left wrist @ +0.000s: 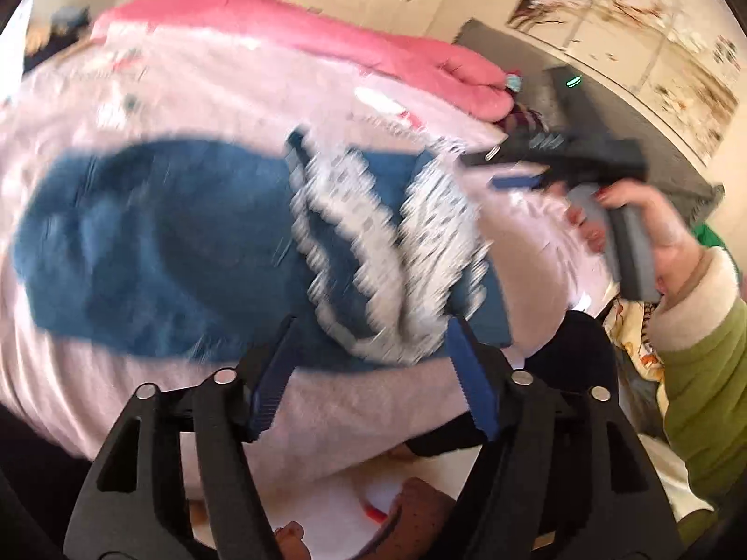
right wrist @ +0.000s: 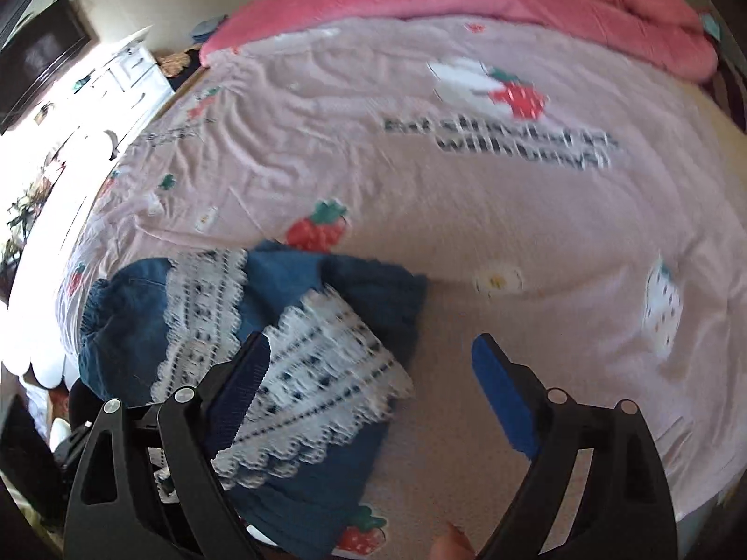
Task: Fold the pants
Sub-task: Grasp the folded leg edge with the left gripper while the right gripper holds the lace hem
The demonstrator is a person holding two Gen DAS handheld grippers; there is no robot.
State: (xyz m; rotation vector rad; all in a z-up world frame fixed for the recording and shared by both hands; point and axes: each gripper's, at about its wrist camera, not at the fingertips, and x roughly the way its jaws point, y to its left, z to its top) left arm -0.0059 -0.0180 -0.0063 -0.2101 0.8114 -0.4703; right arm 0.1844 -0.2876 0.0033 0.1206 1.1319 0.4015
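Blue denim pants with white lace-trimmed cuffs lie on the pink bedspread. In the right wrist view the pants lie folded over at the lower left, lace on top. My left gripper is open and empty, hovering just above the near edge of the pants. My right gripper is open and empty, above the right edge of the pants; it also shows in the left wrist view, held beyond the cuffs. The frames are motion-blurred.
A rolled pink duvet lies along the far side of the bed. A dark grey rug and wardrobes are beyond the bed. A white dresser stands at the left. The bedspread stretches to the right of the pants.
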